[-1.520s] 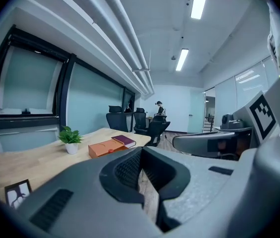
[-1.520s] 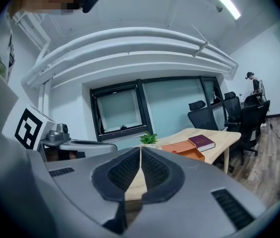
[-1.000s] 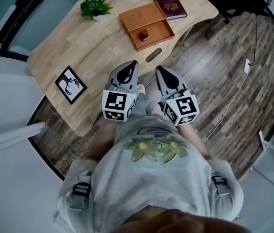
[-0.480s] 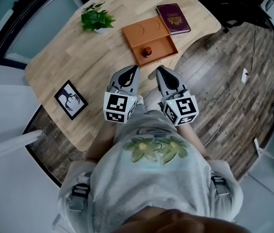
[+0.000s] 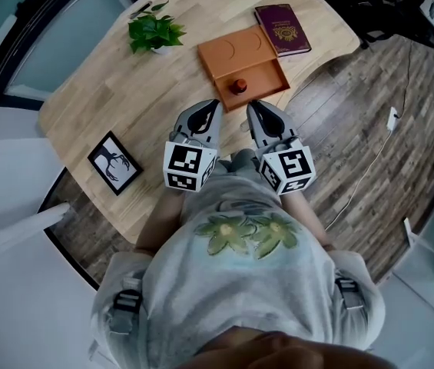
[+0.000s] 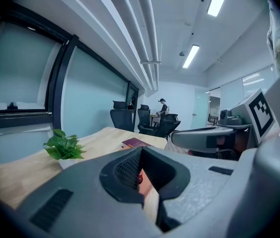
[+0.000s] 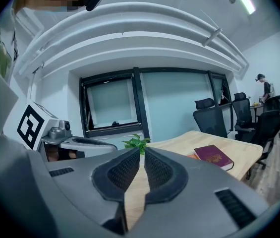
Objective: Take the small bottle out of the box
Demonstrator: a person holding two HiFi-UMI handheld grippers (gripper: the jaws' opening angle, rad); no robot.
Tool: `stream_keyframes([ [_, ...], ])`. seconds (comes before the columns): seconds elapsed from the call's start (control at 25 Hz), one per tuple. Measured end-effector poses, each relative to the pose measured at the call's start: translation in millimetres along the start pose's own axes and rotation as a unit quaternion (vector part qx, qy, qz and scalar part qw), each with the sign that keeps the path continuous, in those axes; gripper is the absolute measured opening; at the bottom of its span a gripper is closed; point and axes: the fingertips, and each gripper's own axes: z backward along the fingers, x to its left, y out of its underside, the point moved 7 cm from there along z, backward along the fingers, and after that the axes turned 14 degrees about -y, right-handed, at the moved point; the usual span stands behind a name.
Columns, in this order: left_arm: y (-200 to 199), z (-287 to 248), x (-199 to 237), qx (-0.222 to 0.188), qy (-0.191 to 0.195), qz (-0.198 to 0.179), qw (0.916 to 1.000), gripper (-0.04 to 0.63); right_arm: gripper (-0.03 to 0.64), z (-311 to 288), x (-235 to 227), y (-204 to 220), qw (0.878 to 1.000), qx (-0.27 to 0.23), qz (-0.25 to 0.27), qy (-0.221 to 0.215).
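- Small bottle (image 5: 239, 86): reddish, standing in the nearer tray of the box, above centre in the head view; in the left gripper view a red sliver of it (image 6: 139, 179) shows through the slit between the jaws, well beyond them
- Box (image 5: 263, 74): orange, lying open on the tabletop as two shallow halves side by side; the upper half carries round recesses, the lower half holds the bottle
- Left claw (image 5: 215, 103): closed, jaws drawn together to a thin slit with nothing between them (image 6: 140, 168); tip held off the bottle, just lower left of it in the head view, and touching nothing
- Right claw (image 5: 250, 105): closed and empty, pads nearly meeting (image 7: 142, 165); tip just below the bottle and box edge in the head view, apart from both
- Tabletop (image 5: 124, 91): pale wood with rounded edges, filling the upper left and centre of the head view
- Potted plant (image 5: 154, 31): green leaves, white pot, upper left of the box
- Booklet (image 5: 282, 28): dark red cover with a gold emblem, lying flat just right of the box's upper half
- Framed picture (image 5: 114, 162): black frame, lying flat near the tabletop's lower left edge
- Floor (image 5: 355, 129): dark wood planks, right side of the head view
- Office chairs (image 7: 209, 115): black, at the right of the right gripper view
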Motion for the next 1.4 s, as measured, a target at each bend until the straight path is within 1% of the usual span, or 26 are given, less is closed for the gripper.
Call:
stream_keyframes([
  [0.36, 8.3, -21.1, 4.2, 0.026, 0.019, 0.000, 0.9995, 0.008, 0.014, -18.2, -16.5, 9.6, 1.000, 0.023, -0.009, 0.002],
  [0.6, 16.2, -36.8, 10.2, 0.039, 0.022, 0.007, 0.9990, 0.007, 0.015, -32.2, -30.8, 18.3, 0.999, 0.046, -0.008, 0.001],
  [0.84, 27.6, -43.6, 12.4, 0.057, 0.025, 0.012, 0.9979, 0.008, 0.089, -40.3, -39.8, 27.1, 0.998, 0.069, -0.012, -0.002],
  [1.12, 33.1, -48.4, 15.9, 0.070, 0.028, 0.010, 0.9971, 0.008, 0.144, -50.5, -47.3, 38.4, 0.995, 0.096, -0.014, 0.002],
  [1.28, 34.9, -50.2, 20.5, 0.073, 0.024, 0.012, 0.9970, 0.008, 0.180, -56.8, -52.1, 46.7, 0.994, 0.111, -0.019, 0.013],
  [1.4, 39.4, -51.5, 24.1, 0.079, 0.023, 0.011, 0.9966, 0.008, 0.190, -63.2, -55.4, 54.2, 0.992, 0.121, -0.021, 0.017],
])
